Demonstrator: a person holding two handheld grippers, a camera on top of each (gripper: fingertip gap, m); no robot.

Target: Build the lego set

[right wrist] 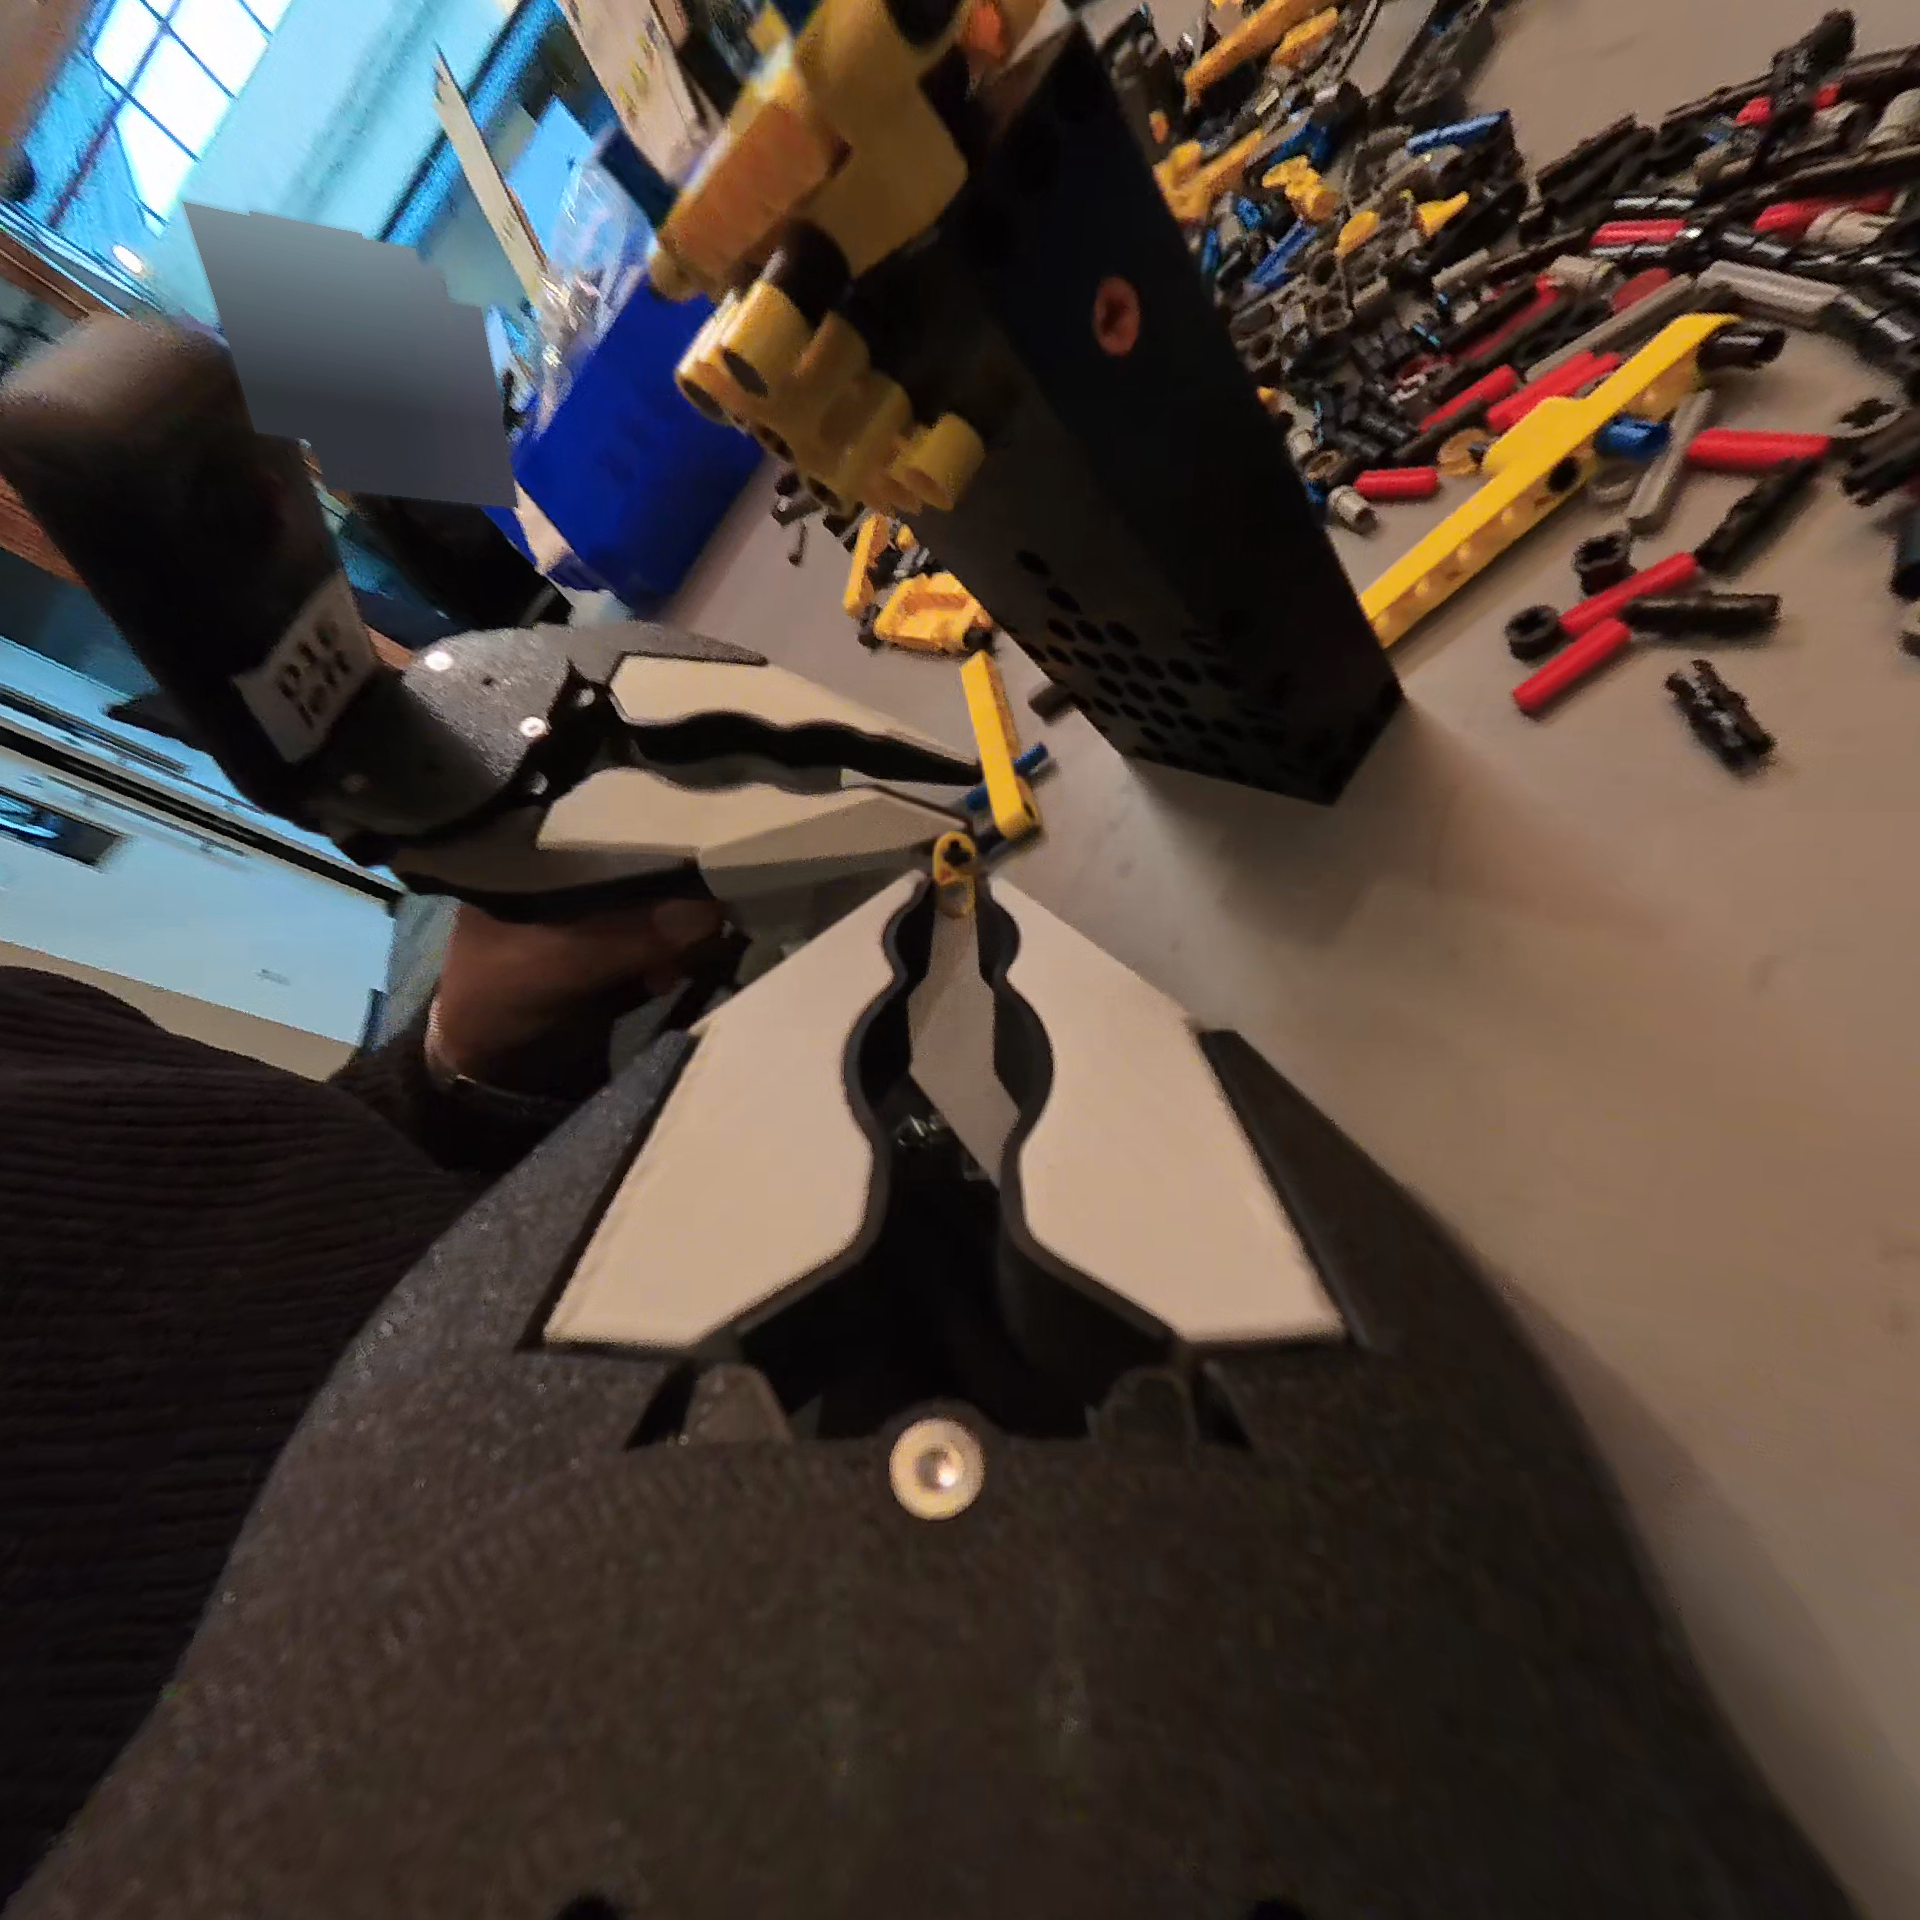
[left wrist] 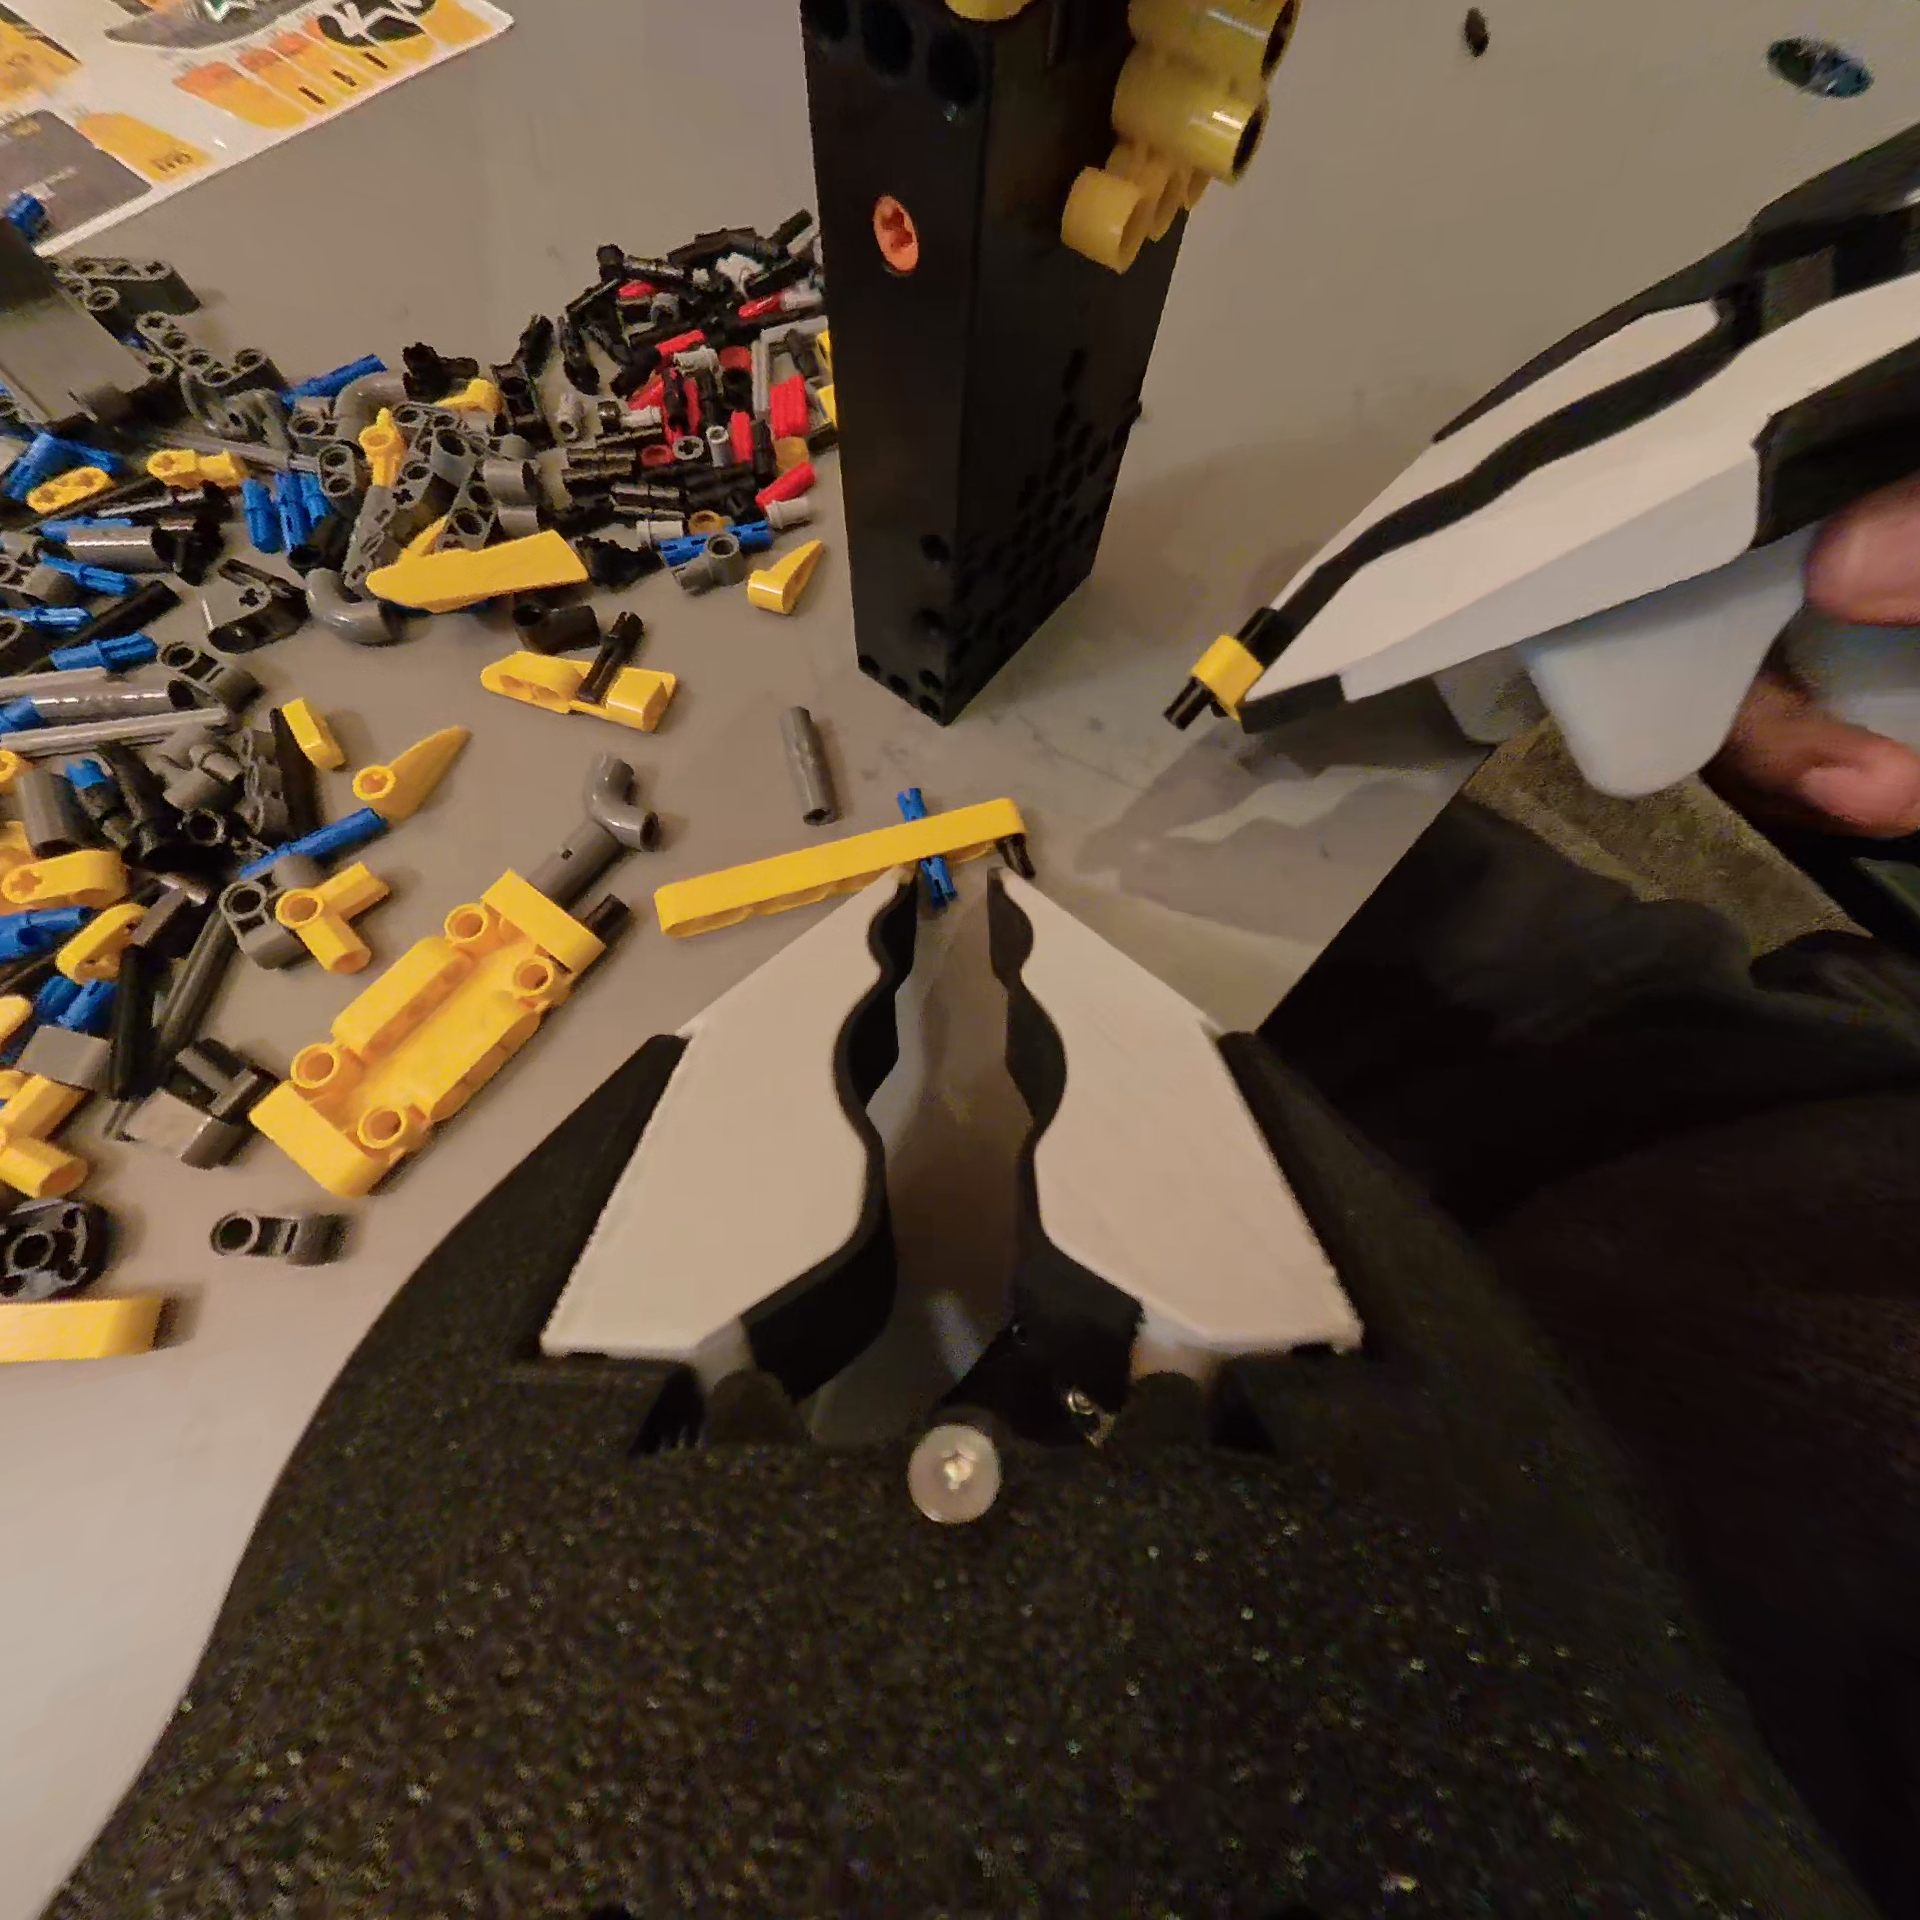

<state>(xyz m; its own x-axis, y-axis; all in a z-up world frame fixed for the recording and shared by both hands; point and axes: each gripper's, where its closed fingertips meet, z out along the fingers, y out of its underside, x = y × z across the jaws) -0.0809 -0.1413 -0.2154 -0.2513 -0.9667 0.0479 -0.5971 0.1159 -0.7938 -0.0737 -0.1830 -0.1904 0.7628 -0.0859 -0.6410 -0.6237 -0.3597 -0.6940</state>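
a grey worktop (left wrist: 1299,260) carries a wide scatter of small building pieces (left wrist: 312,582) in yellow, blue, black, grey and red. a tall black perforated block (left wrist: 987,416) stands upright on it, with a yellow connector cluster (left wrist: 1174,135) fixed near its top and an orange pin (left wrist: 896,231) set in its side. a printed instruction sheet (left wrist: 239,73) lies at the far left corner. a big yellow studded piece (left wrist: 416,1029) lies near the front. red rods (right wrist: 1600,623) and a long yellow angled beam (right wrist: 1538,468) lie beyond the block.
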